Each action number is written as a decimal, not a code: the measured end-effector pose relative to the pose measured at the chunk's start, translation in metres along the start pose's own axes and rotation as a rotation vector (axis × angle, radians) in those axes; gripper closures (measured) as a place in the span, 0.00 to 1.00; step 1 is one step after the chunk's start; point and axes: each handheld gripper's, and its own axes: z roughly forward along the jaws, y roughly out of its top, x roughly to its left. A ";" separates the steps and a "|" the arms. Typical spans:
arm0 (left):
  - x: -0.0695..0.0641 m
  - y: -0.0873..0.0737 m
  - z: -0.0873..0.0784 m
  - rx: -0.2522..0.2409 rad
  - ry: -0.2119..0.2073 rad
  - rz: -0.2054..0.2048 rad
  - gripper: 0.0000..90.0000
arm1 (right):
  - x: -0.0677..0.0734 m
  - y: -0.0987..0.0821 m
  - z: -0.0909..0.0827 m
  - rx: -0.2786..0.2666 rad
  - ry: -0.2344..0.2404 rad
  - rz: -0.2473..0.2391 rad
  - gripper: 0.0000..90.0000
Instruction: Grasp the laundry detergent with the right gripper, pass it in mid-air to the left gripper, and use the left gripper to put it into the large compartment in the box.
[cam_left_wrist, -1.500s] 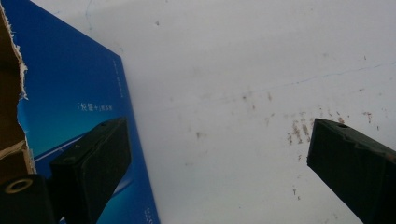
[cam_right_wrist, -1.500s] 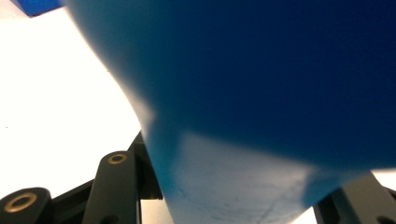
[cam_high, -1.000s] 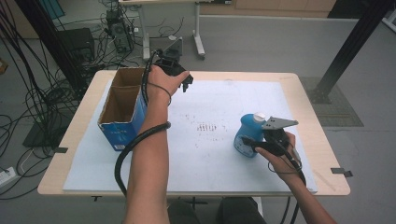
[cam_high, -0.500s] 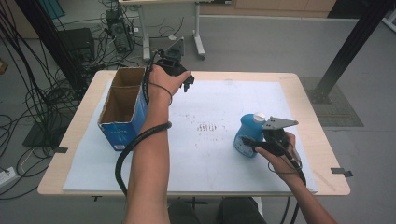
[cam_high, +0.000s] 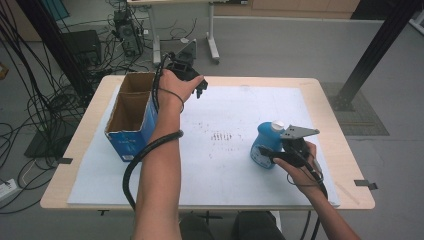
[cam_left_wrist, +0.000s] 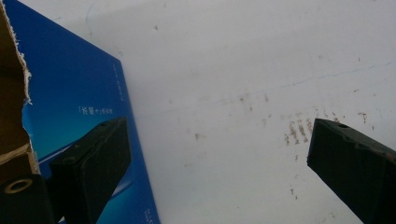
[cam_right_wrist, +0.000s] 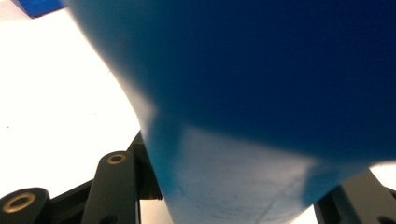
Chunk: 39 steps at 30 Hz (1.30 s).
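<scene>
Right gripper is clamped onto the blue bottle, which stands upright on the white sheet covering the desk. In the high view the bottle sits at about 4 o'clock from the middle of the sheet, with its white cap on top. My right hand comes at it from the 4 o'clock side, so the gripper's jaws pinch the lower body of the bottle. In the right gripper view the blue bottle is so close it's mostly blur, but its body sits right between the two black jaws.

Left gripper is up near the far edge of the desk, around 11 o'clock from the sheet's middle, just beside the open cardboard box. Its jaws stand wide apart with nothing between them. In the left gripper view the left gripper looks down on the bare sheet, and the blue side of the box runs along the 9 o'clock side, partly behind one jaw. The box's torn brown rim shows at the far left there.

There's a patch of little brownish marks on the sheet, roughly dead centre, between the box and the bottle. Box and bottle are well apart. My left forearm stretches across the sheet, and the gripper's black cable loops under it.
</scene>
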 end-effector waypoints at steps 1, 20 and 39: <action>0.000 0.000 0.000 -0.002 -0.001 0.000 0.08 | 0.000 0.000 0.000 0.000 0.000 0.001 0.50; -0.002 0.002 -0.010 -0.009 -0.016 0.046 0.08 | -0.002 0.002 0.000 0.008 0.012 0.010 0.50; 0.019 0.003 -0.062 -0.018 -0.045 0.188 0.08 | -0.016 0.066 -0.007 0.089 0.133 0.025 0.50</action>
